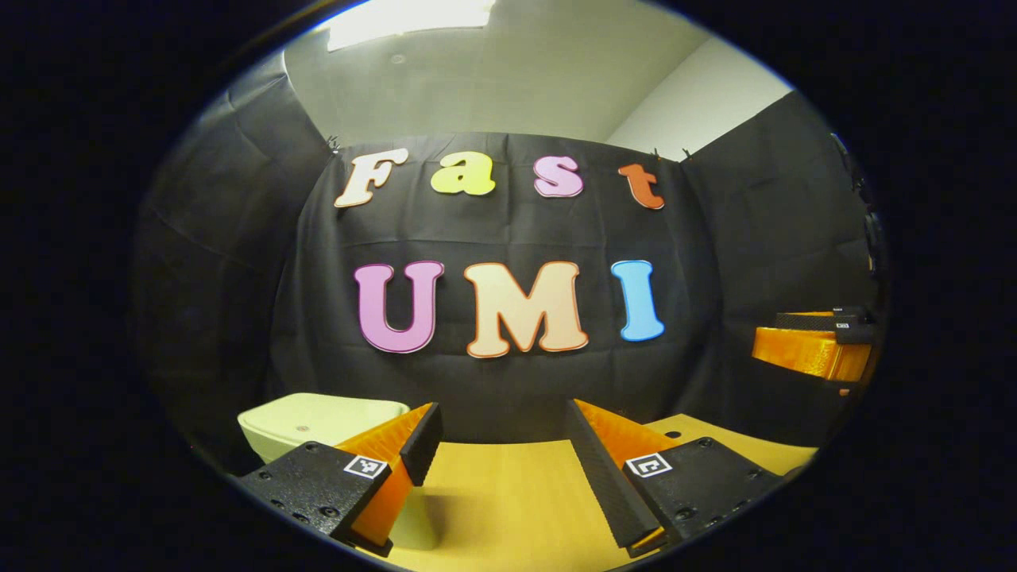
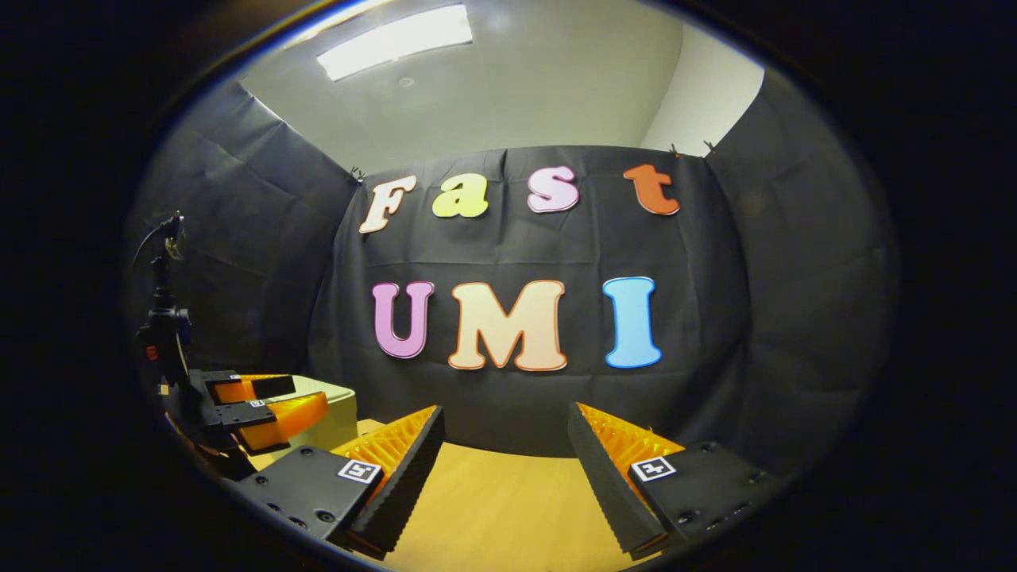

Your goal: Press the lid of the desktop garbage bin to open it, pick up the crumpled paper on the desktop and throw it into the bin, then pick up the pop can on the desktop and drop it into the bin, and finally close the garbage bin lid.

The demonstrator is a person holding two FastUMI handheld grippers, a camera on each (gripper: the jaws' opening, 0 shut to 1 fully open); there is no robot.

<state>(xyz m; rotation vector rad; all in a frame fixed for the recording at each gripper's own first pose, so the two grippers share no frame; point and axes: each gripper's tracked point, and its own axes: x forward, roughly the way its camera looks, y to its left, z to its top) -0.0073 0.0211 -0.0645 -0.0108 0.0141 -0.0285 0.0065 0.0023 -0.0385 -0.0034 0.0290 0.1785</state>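
Above the desk, both tools apart — bin lid down

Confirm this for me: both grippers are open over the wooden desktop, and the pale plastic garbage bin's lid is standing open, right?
Not quite. The pale plastic garbage bin has its lid down, closed, as the left gripper view shows. The rest holds: the left gripper and right gripper are both open over the wooden desktop.

Both views low over the wooden desktop, facing the booth's back wall level-on, from mid-distance. Left gripper view set nearer the bin. Shared: back wall, desktop strip, ceiling light.
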